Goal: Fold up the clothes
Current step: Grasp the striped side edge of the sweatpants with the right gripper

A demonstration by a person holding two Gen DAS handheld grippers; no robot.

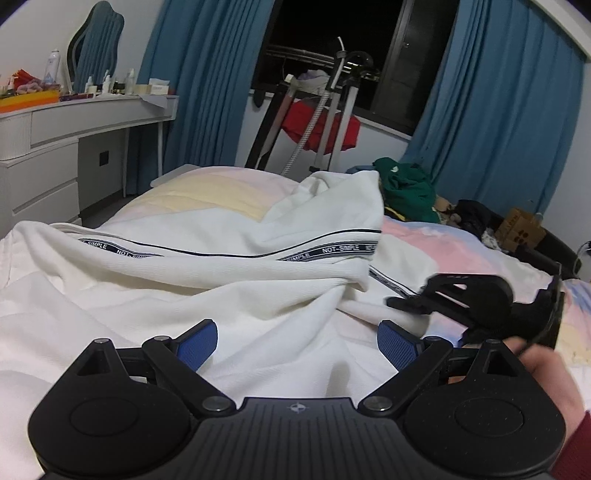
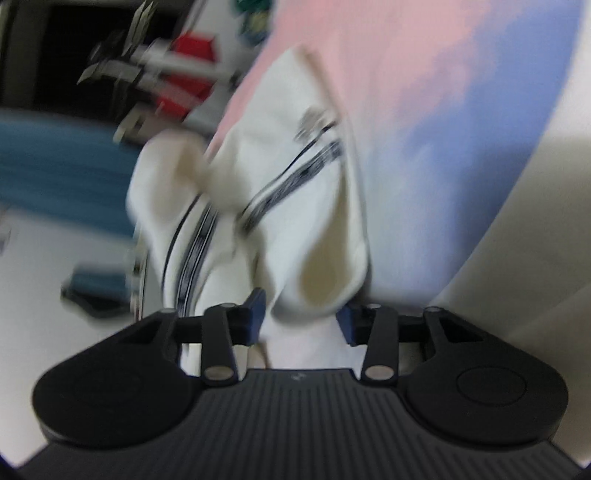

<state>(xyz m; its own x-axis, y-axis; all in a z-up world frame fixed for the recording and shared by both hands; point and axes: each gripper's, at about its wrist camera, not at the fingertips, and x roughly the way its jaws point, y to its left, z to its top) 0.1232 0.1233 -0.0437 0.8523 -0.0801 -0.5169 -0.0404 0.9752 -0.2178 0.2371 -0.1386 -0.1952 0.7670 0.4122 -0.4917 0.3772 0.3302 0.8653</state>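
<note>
Your left claw point(image 1: 297, 341) hangs wide open over the white garment point(image 1: 207, 280) on the bed point(image 1: 461, 251). Your right claw point(image 2: 301, 314) is also parted, with white cloth bunched between its blue pads point(image 2: 256, 310).

A white dressing table point(image 1: 66, 129) with bottles point(image 1: 53, 66) and a mirror point(image 1: 96, 44) stands at upper left. Blue curtains point(image 1: 207, 81) frame the dark window point(image 1: 332, 33) at top centre. Below it a rack holds a red cloth point(image 1: 314, 127). A cardboard box point(image 1: 521, 229) sits at right.
</note>
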